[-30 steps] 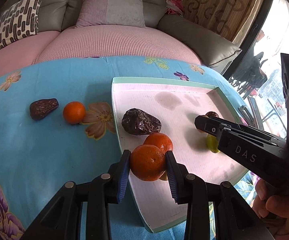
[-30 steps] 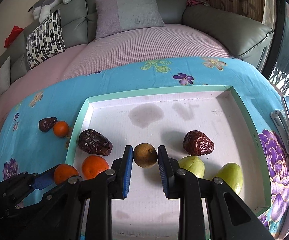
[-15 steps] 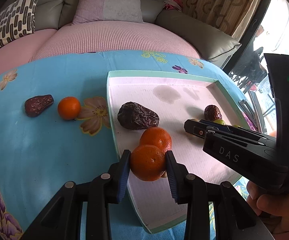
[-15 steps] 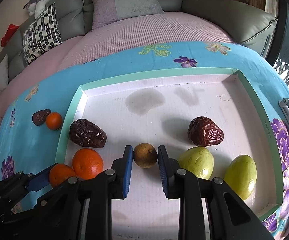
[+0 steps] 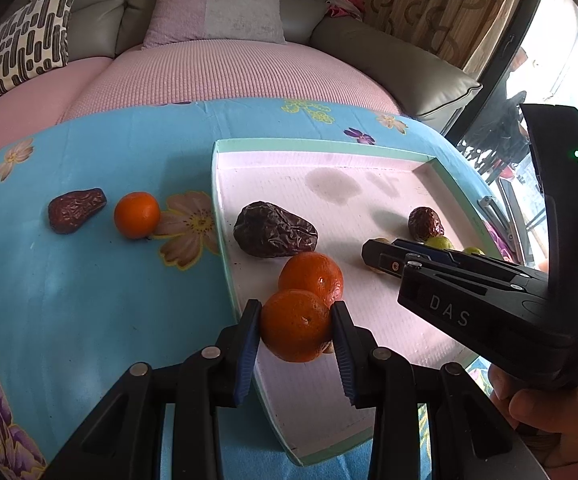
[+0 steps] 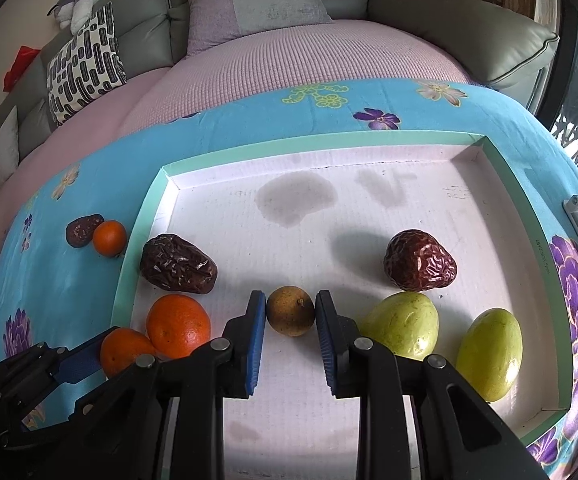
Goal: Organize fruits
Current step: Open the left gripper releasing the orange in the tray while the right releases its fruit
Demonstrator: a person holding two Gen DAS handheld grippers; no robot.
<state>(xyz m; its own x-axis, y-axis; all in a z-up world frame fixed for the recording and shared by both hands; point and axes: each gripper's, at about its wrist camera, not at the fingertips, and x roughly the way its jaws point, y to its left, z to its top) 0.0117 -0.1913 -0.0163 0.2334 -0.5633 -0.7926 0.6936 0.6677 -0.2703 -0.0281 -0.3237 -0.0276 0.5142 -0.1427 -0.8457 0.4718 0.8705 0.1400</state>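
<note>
While pinched, orange point(image 5: 295, 325) fills left claw point(image 5: 295, 334).

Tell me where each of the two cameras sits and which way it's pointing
Left wrist: sits on the left gripper, facing forward over the tray toward the sofa; shows its own fingers clamping an orange, plus the right gripper and the hand holding it.
Right wrist: sits on the right gripper, looking down into the tray; its fingers flank a brown round fruit.
Shared: tray, dark dates, oranges, sofa, and the other gripper; the left gripper shows here.
</note>
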